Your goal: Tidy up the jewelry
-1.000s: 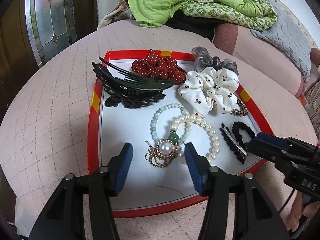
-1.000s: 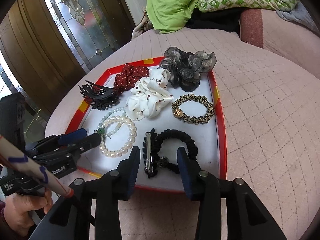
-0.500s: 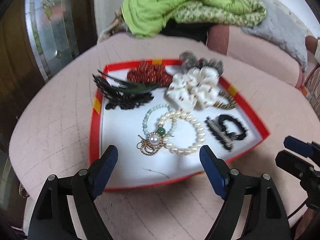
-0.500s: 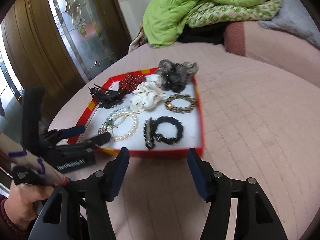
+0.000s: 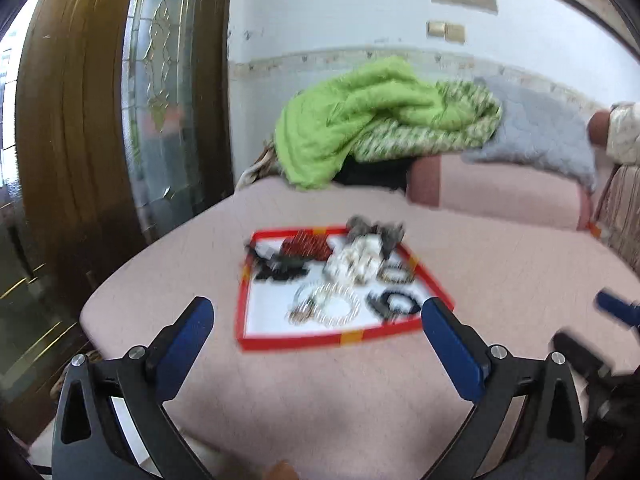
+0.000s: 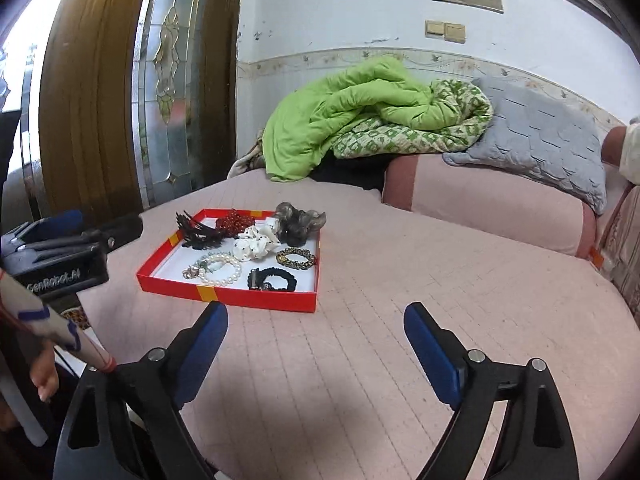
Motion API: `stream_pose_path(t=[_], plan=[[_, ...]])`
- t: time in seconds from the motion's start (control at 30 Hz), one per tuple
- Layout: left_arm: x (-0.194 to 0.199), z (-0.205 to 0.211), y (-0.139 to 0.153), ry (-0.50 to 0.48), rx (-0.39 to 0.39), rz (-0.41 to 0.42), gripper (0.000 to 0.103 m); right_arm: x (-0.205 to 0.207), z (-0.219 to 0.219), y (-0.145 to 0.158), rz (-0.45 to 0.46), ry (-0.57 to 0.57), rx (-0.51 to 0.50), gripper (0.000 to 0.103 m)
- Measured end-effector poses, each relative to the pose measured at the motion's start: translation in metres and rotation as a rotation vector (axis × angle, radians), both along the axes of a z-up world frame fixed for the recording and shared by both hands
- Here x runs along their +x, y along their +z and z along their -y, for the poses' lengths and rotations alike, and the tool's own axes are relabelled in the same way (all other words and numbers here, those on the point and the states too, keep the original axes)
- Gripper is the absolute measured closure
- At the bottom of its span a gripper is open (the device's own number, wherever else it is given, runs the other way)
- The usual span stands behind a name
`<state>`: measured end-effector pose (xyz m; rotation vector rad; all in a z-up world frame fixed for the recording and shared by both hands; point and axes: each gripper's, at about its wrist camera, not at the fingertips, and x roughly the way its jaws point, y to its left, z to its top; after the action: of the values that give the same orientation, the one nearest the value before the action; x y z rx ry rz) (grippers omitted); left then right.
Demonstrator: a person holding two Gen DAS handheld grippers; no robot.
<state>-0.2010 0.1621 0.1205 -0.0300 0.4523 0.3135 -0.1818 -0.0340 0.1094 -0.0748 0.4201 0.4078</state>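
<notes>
My left gripper (image 5: 316,320) and right gripper (image 6: 316,322) have just been opening, nothing between them. Red tray (image 6: 224,295) of jewelry sits at 11 o'clock, everything inside; I'd say finished.

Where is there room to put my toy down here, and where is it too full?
Free: the pink quilt right of the red tray, up to the bolster, and in front of the tray. Inside, only the bare near-left corner. The rest is crowded.
</notes>
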Motion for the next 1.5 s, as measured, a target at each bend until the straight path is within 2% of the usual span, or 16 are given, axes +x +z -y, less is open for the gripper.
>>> stream_pose_path(t=[0.1, 0.27, 0.47, 0.67, 1.5], plan=[[0.001, -0.002, -0.006, 0.093, 0.012, -0.081, 0.000, -0.001, 0.005, 0.001, 0.004, -0.029, 0.007, 0.009], [0.005, -0.008, -0.011, 0.142, 0.013, -0.107, 0.000, 0.008, 0.003, -0.003, -0.032, -0.045, -0.002, 0.009], [0.005, -0.006, -0.016, 0.142, 0.005, -0.137, 0.000, 0.008, -0.004, -0.006, -0.040, -0.029, -0.025, 0.009], [0.012, -0.009, -0.020, 0.129, -0.042, -0.168, 0.000, 0.010, -0.004, -0.008, -0.050, -0.026, -0.032, 0.009], [0.011, -0.007, -0.022, 0.155, -0.033, -0.182, 0.000, 0.011, 0.000, -0.010, -0.056, -0.037, -0.062, 0.008]])
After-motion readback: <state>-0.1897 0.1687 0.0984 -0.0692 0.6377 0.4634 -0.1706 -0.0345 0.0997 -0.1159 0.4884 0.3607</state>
